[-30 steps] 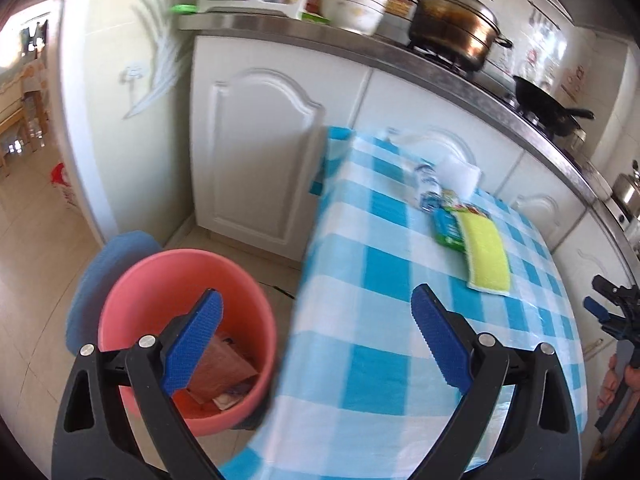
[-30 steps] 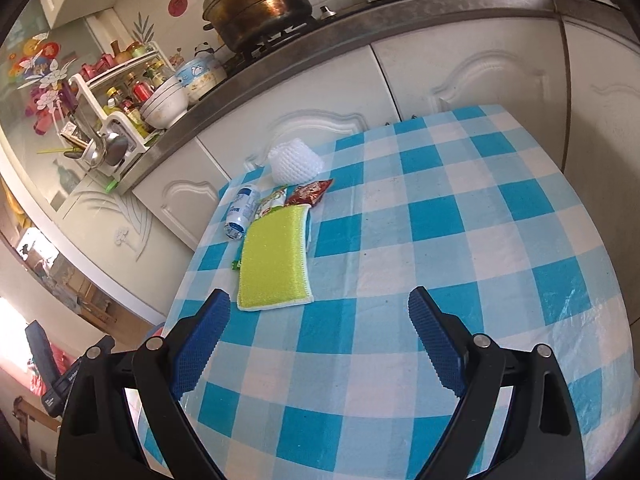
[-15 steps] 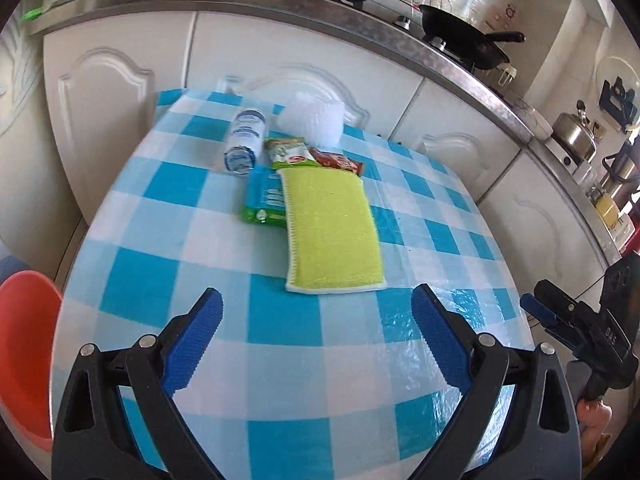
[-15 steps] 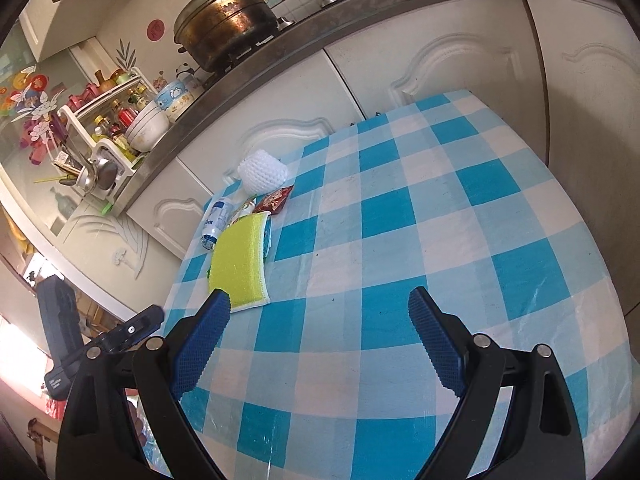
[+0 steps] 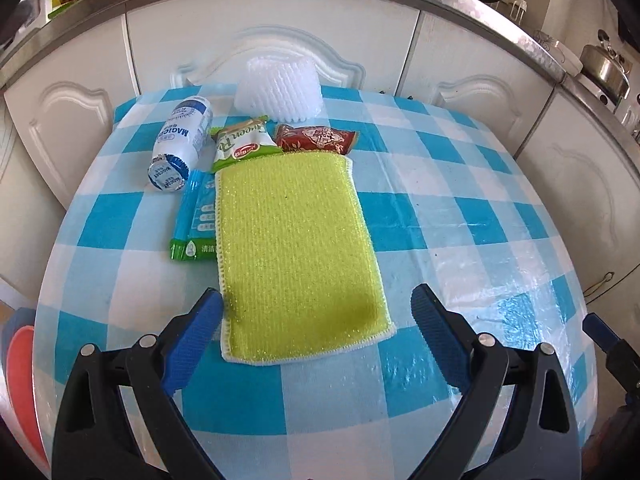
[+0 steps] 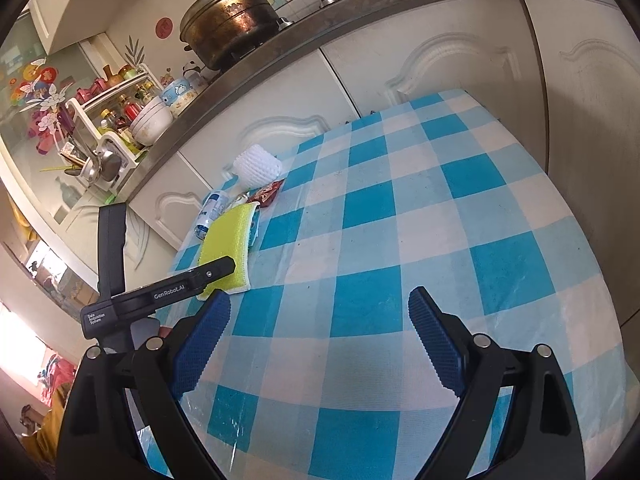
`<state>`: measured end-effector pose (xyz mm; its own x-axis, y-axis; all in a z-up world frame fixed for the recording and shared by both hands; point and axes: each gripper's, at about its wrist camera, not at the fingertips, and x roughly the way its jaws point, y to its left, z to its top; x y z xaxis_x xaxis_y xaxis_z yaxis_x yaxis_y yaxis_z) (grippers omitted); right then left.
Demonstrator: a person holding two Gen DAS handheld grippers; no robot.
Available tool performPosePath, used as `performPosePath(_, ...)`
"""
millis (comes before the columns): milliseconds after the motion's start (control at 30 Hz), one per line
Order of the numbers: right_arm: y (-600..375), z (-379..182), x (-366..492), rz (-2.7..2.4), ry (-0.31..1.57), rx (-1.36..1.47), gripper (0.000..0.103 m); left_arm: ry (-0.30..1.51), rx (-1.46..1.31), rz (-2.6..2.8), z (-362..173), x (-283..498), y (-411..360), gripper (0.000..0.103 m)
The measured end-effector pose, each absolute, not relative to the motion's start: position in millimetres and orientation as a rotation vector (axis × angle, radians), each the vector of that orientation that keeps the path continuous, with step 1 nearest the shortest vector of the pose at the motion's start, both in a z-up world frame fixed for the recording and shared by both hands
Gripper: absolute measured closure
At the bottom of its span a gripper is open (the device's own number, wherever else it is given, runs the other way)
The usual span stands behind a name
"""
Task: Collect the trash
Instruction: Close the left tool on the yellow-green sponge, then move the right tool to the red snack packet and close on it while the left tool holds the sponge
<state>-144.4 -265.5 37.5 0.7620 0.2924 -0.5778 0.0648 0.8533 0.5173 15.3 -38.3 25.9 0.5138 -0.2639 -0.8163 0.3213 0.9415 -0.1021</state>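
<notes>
On the blue-checked tablecloth point(image 5: 460, 216) by white kitchen cabinets point(image 5: 276, 36), both grippers point(image 5: 316, 336) point(image 6: 320, 344) wide apart, empty; perhaps a red bucket point(image 5: 22, 380) alongside.

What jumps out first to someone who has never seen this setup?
A bright yellow-green sponge cloth lies on the blue-checked tablecloth, right ahead of the open left gripper. Beyond it cluster a white bottle, snack wrappers and a white foam net. A big tarnished pot sits on the counter.
</notes>
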Motion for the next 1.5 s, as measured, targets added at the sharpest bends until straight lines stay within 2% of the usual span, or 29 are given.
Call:
performPosePath(367, -269.4, 23.2, -129.2, 0.160, 0.739, 0.553, 0.013, 0.979, 0.143, -0.272, 9.9, 33.3, -51.5, 0.008)
performPosePath(400, -268.3, 23.8, -127.7, 0.163, 0.741, 0.547, 0.013, 0.978, 0.140, -0.264, 9.2, 34.2, -50.4, 0.008)
performPosePath(467, -266.3, 25.9, -124.2, 0.168, 0.740, 0.531, 0.013, 0.973, 0.130, -0.267, 9.3, 34.2, -48.7, 0.017)
performPosePath(633, -261.8, 31.1, -111.9, 0.177, 0.741, 0.506, 0.012, 0.962, 0.115, -0.271, 10.9, 32.3, -44.3, 0.022)
performPosePath(1067, -226.1, 37.4, -59.3, 0.256, 0.765, 0.452, 0.012, 0.903, 0.013, -0.305, 29.7, 8.9, -12.1, 0.024)
performPosePath(1500, -185.5, 44.7, 31.4, 0.324, 0.755, 0.331, 0.012, 0.846, -0.040, -0.249, 43.7, -5.1, 45.7, 0.024)
